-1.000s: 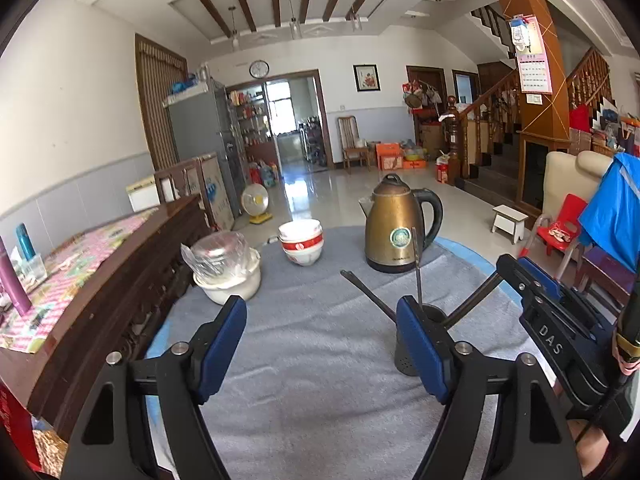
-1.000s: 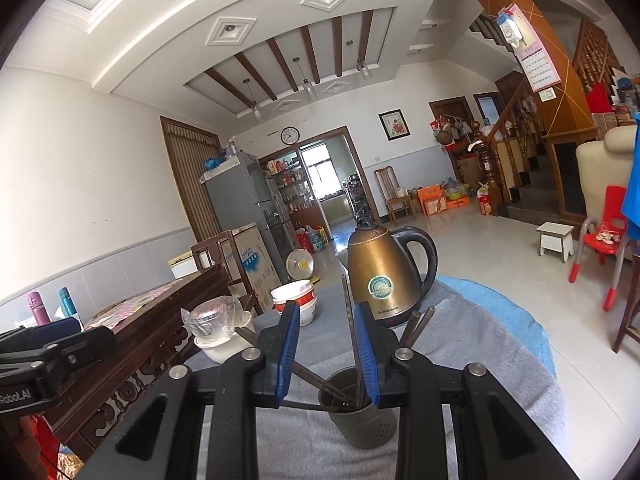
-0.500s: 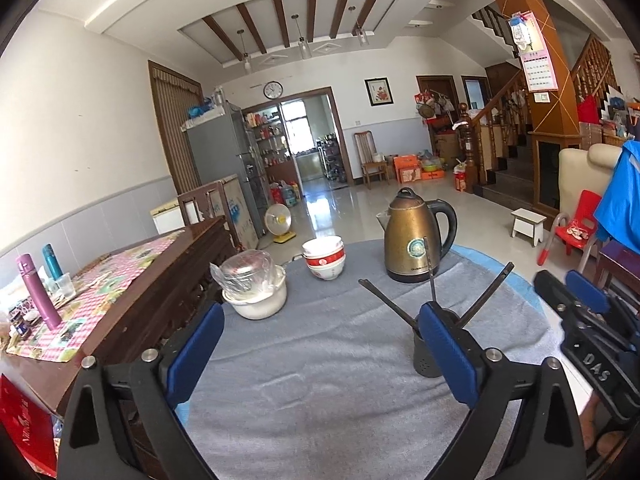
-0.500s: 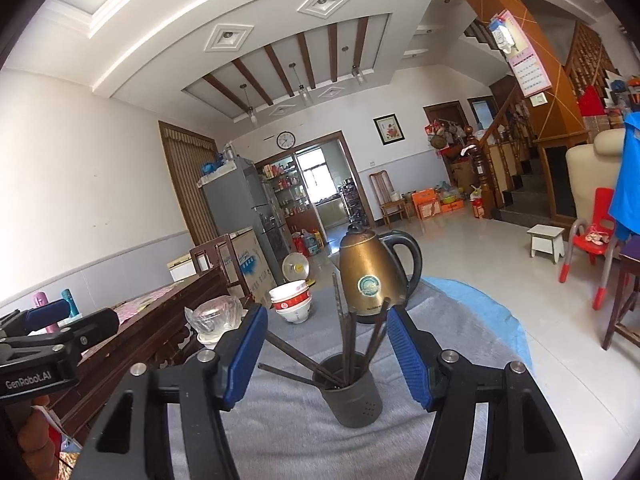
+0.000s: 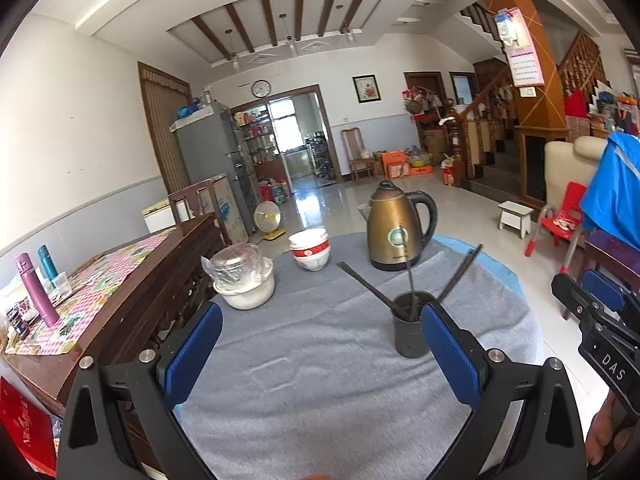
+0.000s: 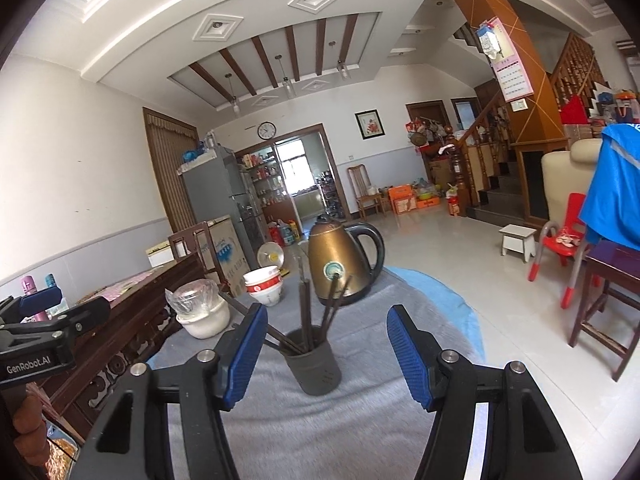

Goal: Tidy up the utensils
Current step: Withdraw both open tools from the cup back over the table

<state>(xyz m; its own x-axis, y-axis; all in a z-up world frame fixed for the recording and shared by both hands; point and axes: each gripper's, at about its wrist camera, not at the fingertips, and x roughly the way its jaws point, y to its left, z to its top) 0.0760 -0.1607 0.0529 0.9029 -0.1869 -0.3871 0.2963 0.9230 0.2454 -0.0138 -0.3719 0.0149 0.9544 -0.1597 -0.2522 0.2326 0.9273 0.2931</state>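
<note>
A dark grey utensil holder [image 5: 410,330] stands on the grey tablecloth [image 5: 312,312] of a round table, with several dark chopsticks [image 5: 460,272] fanned out of it. My left gripper [image 5: 320,354] is open wide with nothing between its blue pads, and the holder is ahead of it, by its right finger. In the right wrist view the holder [image 6: 314,364] and its chopsticks [image 6: 305,308] stand just ahead of my right gripper [image 6: 327,356], which is open. Its pads touch nothing. Each gripper shows at the edge of the other's view.
Behind the holder stand a bronze electric kettle [image 5: 396,232], stacked red-and-white bowls [image 5: 310,248] and a white pot with a wrapped glass lid [image 5: 244,280]. A dark wooden sideboard [image 5: 132,304] runs along the table's left. Chairs and a stool stand on the floor to the right.
The right gripper opened, let go of a chopstick that now stands in the holder, and drew back. The left gripper also opened wider and pulled back from the holder.
</note>
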